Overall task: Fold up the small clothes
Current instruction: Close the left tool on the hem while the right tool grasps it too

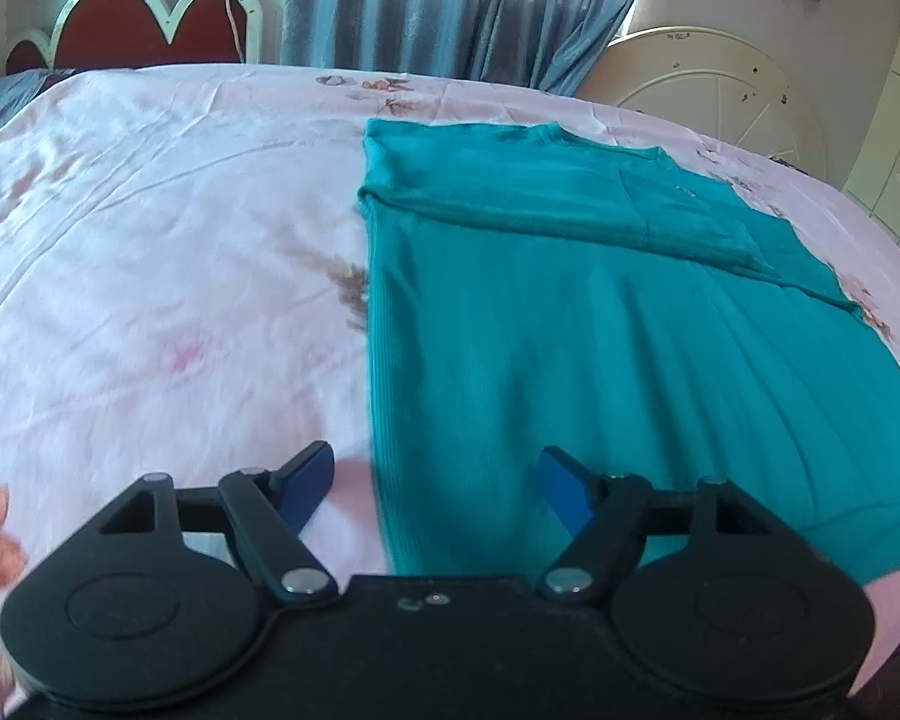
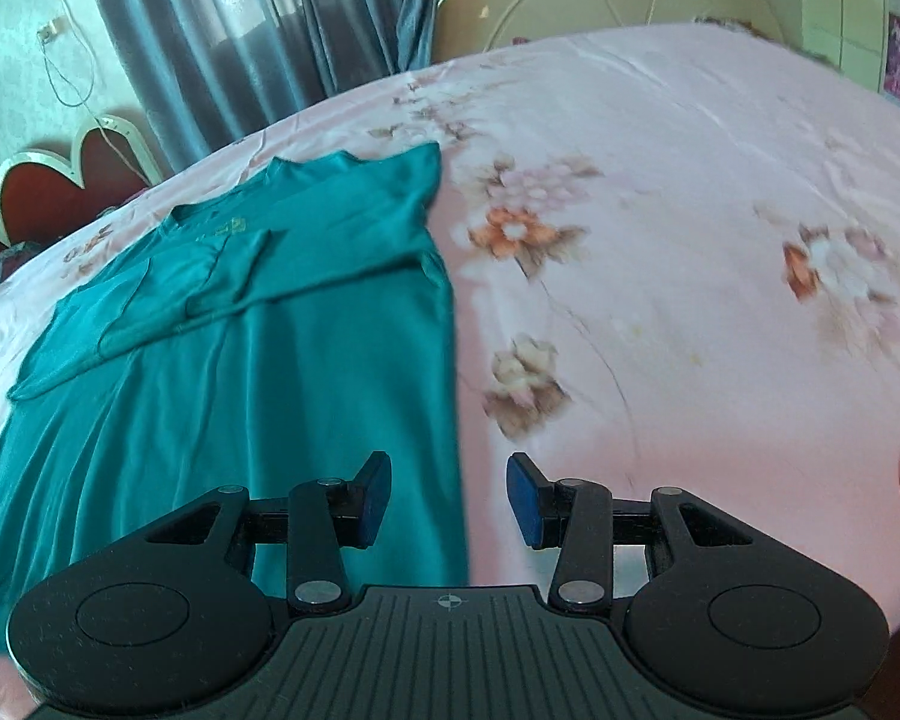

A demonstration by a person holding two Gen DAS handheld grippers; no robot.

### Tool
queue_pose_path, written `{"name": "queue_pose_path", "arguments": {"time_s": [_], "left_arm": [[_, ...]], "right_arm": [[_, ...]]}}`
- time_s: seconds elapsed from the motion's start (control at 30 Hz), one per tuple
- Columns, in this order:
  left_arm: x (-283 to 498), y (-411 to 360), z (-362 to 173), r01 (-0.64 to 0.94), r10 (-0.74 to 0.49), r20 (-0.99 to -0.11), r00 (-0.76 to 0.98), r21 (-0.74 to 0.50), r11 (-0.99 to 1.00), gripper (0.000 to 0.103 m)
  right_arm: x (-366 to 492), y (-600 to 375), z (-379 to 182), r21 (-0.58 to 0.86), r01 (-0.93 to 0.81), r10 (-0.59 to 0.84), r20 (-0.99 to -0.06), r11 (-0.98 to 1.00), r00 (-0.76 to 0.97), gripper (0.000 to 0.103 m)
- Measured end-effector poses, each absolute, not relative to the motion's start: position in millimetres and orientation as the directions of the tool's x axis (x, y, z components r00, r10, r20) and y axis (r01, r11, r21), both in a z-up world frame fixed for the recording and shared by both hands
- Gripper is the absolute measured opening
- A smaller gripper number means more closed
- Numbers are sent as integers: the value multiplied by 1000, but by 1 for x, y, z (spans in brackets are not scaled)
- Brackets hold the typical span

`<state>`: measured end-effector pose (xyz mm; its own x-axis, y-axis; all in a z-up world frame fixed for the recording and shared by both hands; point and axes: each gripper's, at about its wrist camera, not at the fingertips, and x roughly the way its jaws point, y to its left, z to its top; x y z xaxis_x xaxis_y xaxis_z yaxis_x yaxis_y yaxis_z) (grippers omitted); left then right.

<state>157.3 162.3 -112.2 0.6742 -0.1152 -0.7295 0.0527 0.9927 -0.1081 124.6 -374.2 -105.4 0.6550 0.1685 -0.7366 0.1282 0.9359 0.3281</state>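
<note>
A teal shirt point(image 1: 570, 324) lies spread flat on the bed point(image 1: 150, 240), over a pink floral sheet, with its collar end toward the far edge by the curtains point(image 1: 390, 0) and its hem toward the near edge. Both sleeves appear already turned in across the chest, so the long sides run straight; that narrow shape probably prepares it for a fold from hem to collar.

The left gripper point(image 1: 435, 486) hovers above the shirt's left edge near the hem, its blue fingers point(image 1: 315, 480) released, with one over the sheet and the other over the cloth. Nothing is caught between them. The right gripper point(image 2: 448, 498) hovers the same way at the shirt's right edge near the hem, its fingers point(image 2: 522, 498) parted about half way and holding nothing, and the cloth edge runs beneath the gap.

The mirrored stance suggests each gripper is lining up on a hem corner, so that both corners can lift together and keep the fold square.
</note>
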Motion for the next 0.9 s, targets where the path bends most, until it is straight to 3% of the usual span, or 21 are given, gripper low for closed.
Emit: {"name": "queue_pose_path", "arguments": {"time_s": [0.2,0.33,0.47,0.63,0.9], "left_arm": [[136,159,-113,66,-146,-739,657,-136,988,70],[125,170,-114,82,-239,-730,640,-244,966,69],[123,182,-116,84,-326,-714,620,-353,932,50],[125,201,-130,77,-493,-642,587,-562,824,50],[154,206,-137,75,-538,-598,593,-625,777,45]], "right_arm": [[97,-389,-117,432,119,271,-733,894,624,42],[75,-394,-125,526,104,358,-698,844,620,42],[66,-398,-131,647,97,467,-637,756,613,42],[65,-394,-136,714,71,539,-585,696,606,42],[92,-414,-144,808,87,569,-482,583,666,42]]}}
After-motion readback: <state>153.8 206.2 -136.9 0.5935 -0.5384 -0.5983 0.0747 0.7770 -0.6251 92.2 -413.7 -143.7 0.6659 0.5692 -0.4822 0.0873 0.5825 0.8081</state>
